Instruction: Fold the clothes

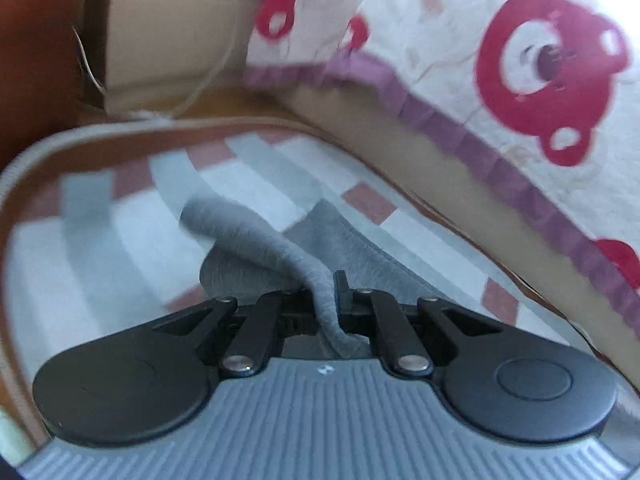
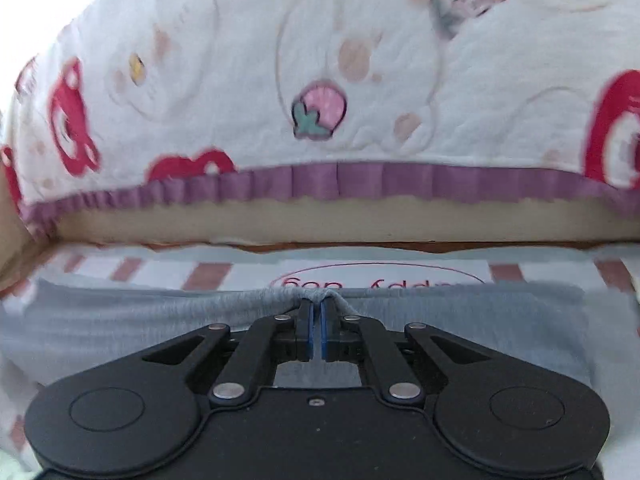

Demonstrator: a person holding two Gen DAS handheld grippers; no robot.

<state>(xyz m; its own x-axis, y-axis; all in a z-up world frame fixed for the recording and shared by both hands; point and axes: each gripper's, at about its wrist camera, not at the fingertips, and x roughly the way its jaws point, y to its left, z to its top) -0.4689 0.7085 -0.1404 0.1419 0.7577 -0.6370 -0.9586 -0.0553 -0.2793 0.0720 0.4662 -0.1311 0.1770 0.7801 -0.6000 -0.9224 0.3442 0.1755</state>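
A grey garment (image 1: 280,248) lies on a checked mat (image 1: 120,240). My left gripper (image 1: 326,296) is shut on a fold of the grey cloth, which runs up between the fingers and hangs down behind them; the cloth is lifted off the mat there. In the right wrist view the same grey garment (image 2: 120,312) stretches flat across the frame. My right gripper (image 2: 316,304) is shut on its far edge, with the blue pads (image 2: 307,332) pinching the hem, which puckers at the tips.
A bed with a white cover printed with red bears (image 2: 320,80) and a purple frill (image 2: 360,184) stands right behind the mat; it also shows in the left wrist view (image 1: 540,80). A cardboard box (image 1: 172,32) stands at far left.
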